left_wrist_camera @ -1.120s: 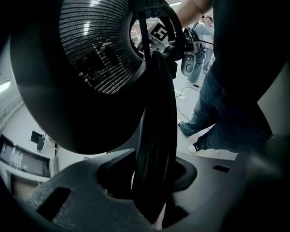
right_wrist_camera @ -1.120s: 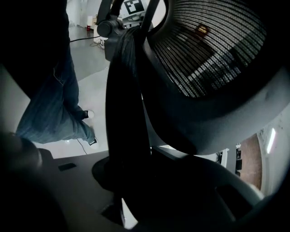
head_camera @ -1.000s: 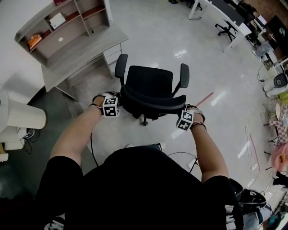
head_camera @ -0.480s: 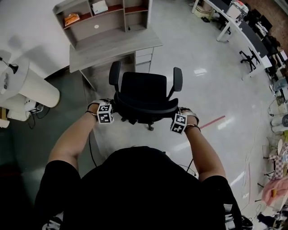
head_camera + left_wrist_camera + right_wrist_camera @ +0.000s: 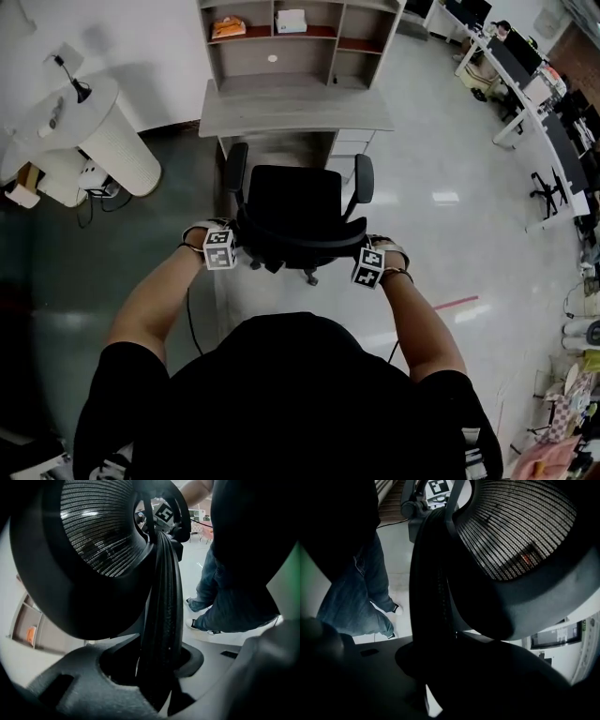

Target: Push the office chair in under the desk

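Note:
A black office chair [image 5: 295, 199] with a mesh back stands on the floor, facing the grey desk [image 5: 295, 111] just beyond it. Its seat front is near the desk's edge. My left gripper [image 5: 228, 247] is shut on the left rim of the backrest [image 5: 161, 606]. My right gripper [image 5: 364, 262] is shut on the right rim of that backrest [image 5: 433, 597]. In both gripper views the dark rim runs down between the jaws, and the mesh [image 5: 93, 531] fills the upper part. The fingertips are hidden behind the backrest in the head view.
A shelf hutch [image 5: 300, 37] with an orange item and a white box tops the desk. Drawers [image 5: 345, 142] sit under its right side. At the left stands a white round stand [image 5: 98, 131] with cables. Rows of desks [image 5: 534, 103] line the right.
The chair and both grippers have swung round together. The desk has shifted from the upper left of the head view to straight ahead, and the chair now faces it from closer.

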The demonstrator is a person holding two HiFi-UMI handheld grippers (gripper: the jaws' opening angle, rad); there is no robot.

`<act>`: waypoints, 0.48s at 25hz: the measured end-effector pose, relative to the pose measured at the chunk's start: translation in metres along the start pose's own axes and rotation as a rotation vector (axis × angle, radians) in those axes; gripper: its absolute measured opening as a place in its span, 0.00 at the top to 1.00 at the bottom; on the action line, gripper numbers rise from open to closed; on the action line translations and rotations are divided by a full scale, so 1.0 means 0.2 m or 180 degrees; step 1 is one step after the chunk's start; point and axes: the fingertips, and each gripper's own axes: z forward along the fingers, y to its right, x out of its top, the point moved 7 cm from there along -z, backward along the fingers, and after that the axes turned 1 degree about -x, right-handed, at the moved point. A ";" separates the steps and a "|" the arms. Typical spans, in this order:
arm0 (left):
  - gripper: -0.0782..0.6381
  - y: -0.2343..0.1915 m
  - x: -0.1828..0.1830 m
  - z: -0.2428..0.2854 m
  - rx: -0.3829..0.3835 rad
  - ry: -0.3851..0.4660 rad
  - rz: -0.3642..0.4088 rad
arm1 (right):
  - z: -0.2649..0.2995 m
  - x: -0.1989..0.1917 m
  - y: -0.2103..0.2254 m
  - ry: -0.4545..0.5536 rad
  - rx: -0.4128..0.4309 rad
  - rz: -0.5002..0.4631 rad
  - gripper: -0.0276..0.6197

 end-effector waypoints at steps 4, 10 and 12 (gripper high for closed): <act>0.68 0.05 -0.12 -0.05 0.0018 -0.0030 -0.0178 | 0.04 0.13 0.04 0.0069 0.0037 -0.0159 0.76; 0.68 0.06 -0.16 -0.08 0.0057 -0.0068 -0.0318 | 0.05 0.18 0.08 0.0124 0.0074 -0.0285 0.76; 0.68 0.05 -0.15 -0.08 0.0083 -0.0065 -0.0335 | 0.05 0.17 0.10 0.0134 0.0062 -0.0293 0.76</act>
